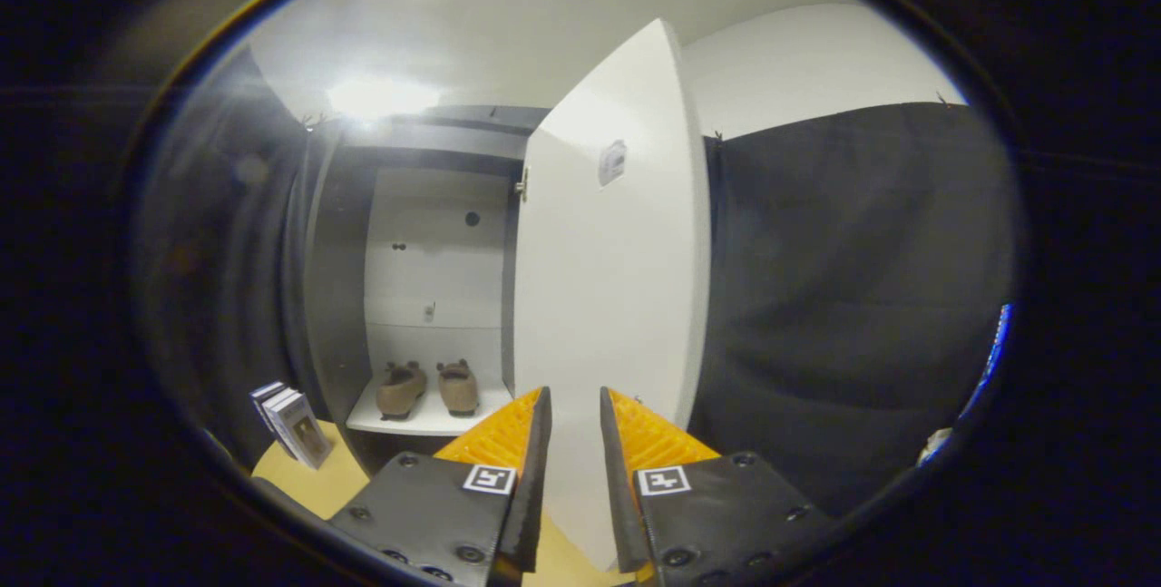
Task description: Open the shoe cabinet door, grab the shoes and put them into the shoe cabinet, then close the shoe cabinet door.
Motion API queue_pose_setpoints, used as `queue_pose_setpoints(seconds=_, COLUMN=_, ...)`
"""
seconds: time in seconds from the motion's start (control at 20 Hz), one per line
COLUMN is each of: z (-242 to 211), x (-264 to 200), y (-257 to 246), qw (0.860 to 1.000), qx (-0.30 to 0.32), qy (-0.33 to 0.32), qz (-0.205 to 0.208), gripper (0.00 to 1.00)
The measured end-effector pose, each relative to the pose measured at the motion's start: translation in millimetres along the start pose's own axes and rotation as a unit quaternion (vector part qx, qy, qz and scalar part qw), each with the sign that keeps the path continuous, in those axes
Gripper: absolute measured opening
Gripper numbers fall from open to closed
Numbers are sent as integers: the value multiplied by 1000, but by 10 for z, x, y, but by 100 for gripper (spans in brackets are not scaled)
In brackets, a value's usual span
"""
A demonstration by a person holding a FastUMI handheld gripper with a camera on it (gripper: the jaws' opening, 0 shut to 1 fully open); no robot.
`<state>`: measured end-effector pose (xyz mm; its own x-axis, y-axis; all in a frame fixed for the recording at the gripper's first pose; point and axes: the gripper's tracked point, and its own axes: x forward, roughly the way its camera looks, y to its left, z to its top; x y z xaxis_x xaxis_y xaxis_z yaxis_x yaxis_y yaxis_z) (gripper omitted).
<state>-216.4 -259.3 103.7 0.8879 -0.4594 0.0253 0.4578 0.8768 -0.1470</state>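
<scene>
While level, tool parted, facing open door

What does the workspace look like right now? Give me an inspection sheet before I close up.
Surface: tan floor below the cabinet.
Job's things: shoe cabinet open; its white door swung out, edge between the fingers. Pair of brown shoes side by side on the white bottom shelf.
Clutter: small boxes standing on the floor beside the cabinet.
Grippers: gripper open, fingers either side of the door edge; contact cannot be told.
Cables: nothing seen.
Surroundings: black cloth wall, white wall above.
</scene>
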Motion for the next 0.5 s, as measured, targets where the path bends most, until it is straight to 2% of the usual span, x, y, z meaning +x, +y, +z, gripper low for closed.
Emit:
queue_pose_setpoints(seconds=0.1, z=-31, x=-35, y=-224, qw=1000, qx=4, qy=6, qz=-14, gripper=34)
queue_pose_setpoints(seconds=0.25, z=-56, x=-27, y=-505, qw=1000, qx=8, qy=8, qz=-26, gripper=40)
queue_pose_setpoints(seconds=0.5, z=-112, x=110, y=-793, qw=1000, qx=8, qy=10, qz=-10, gripper=50)
